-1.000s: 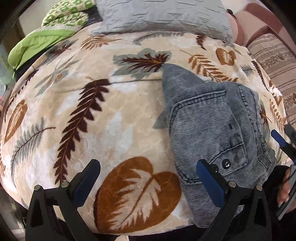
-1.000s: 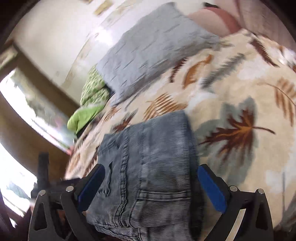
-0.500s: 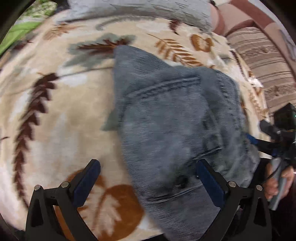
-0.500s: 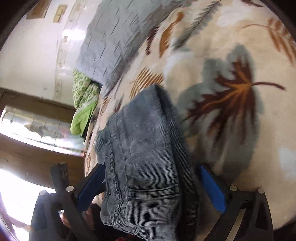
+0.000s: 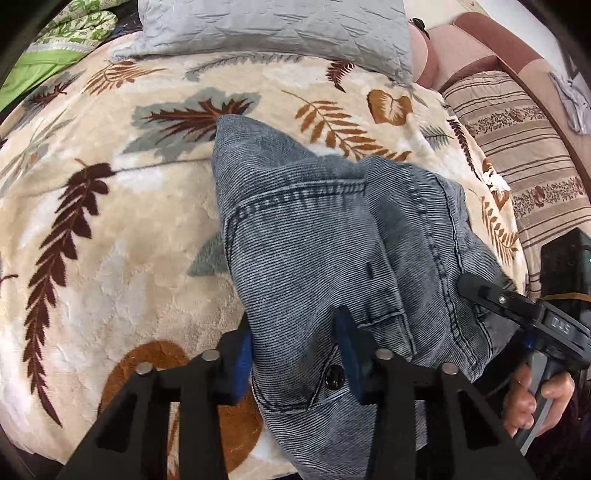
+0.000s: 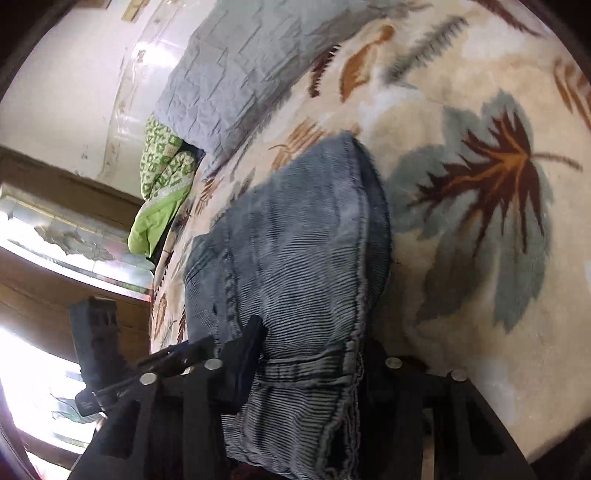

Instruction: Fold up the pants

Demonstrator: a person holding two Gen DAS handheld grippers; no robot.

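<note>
Grey-blue denim pants lie folded on a leaf-print blanket, with the waist end near me. My left gripper is closing; its blue pads pinch the bunched waistband beside a dark button. In the right wrist view the same pants bulge up between the jaws of my right gripper, which is also closing and squeezes the denim; its right finger is hidden behind the cloth. The right gripper shows at the pants' right edge, held by a hand. The left gripper shows at the pants' left edge.
A grey quilted pillow lies at the blanket's far edge, with a green patterned cloth to its left. A striped cushion runs along the right side. A bright window and a wall stand beyond the bed.
Both grippers' jaws have gone from wide open to pinched on the waist end of the pants. The left gripper has shifted right over the denim, and the cloth now bunches up.
</note>
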